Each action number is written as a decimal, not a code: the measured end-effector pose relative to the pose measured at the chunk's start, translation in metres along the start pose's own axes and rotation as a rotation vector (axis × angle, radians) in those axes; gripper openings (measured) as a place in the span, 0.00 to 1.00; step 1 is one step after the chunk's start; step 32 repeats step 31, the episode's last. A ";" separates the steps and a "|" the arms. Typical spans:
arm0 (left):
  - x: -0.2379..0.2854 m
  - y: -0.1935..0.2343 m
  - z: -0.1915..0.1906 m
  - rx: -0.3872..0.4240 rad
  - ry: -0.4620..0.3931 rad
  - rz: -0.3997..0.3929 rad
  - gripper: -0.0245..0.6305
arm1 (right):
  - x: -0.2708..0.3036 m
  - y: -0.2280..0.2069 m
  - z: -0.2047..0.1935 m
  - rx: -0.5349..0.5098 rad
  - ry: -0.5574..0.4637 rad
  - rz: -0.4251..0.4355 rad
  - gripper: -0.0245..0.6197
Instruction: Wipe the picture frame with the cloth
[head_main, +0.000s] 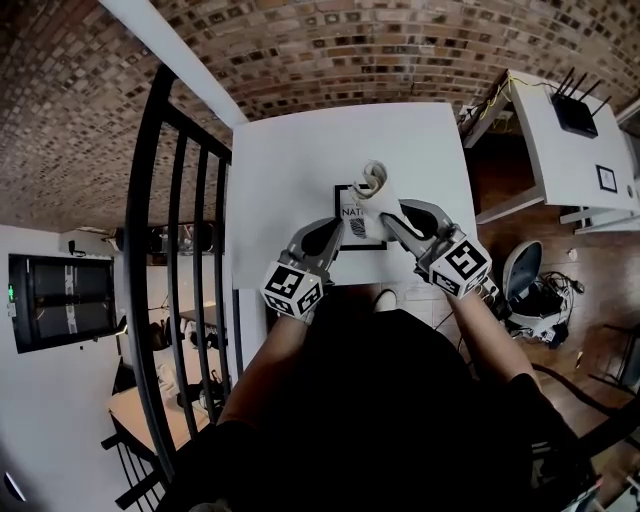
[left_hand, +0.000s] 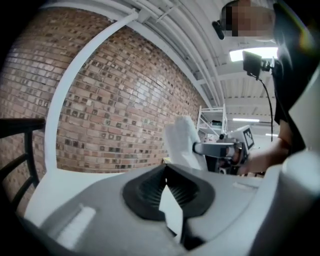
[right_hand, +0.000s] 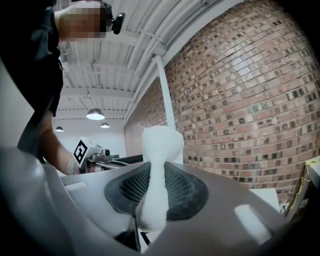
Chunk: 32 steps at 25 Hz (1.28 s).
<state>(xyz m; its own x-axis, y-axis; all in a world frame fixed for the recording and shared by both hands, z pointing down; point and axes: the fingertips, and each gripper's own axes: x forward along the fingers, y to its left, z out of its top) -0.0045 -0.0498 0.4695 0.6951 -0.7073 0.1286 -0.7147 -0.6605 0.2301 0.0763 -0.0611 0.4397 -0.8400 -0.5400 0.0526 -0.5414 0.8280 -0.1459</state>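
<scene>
Item: white cloth (head_main: 373, 180), bunched upright and clamped between the closed jaws of the right gripper (head_main: 386, 220), directly over the picture frame (head_main: 350, 226), which lies near the front edge of the white table (head_main: 300, 160). The left gripper (head_main: 336, 240) sits at the frame's near-left corner, its jaw tips drawn together; any hold on the frame is unclear. Risk: an unanchored frame may skid towards the table edge under wiping pressure, and the narrow pinch may let the cloth slip.
</scene>
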 end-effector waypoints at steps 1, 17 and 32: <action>-0.001 -0.004 0.004 0.013 -0.006 -0.011 0.04 | -0.002 0.003 0.004 -0.008 -0.015 0.007 0.17; -0.015 -0.019 0.014 0.069 -0.041 -0.040 0.04 | -0.013 0.030 0.010 -0.048 -0.085 0.053 0.17; -0.014 -0.028 0.010 0.061 -0.026 -0.049 0.04 | -0.011 0.034 0.009 -0.046 -0.076 0.065 0.17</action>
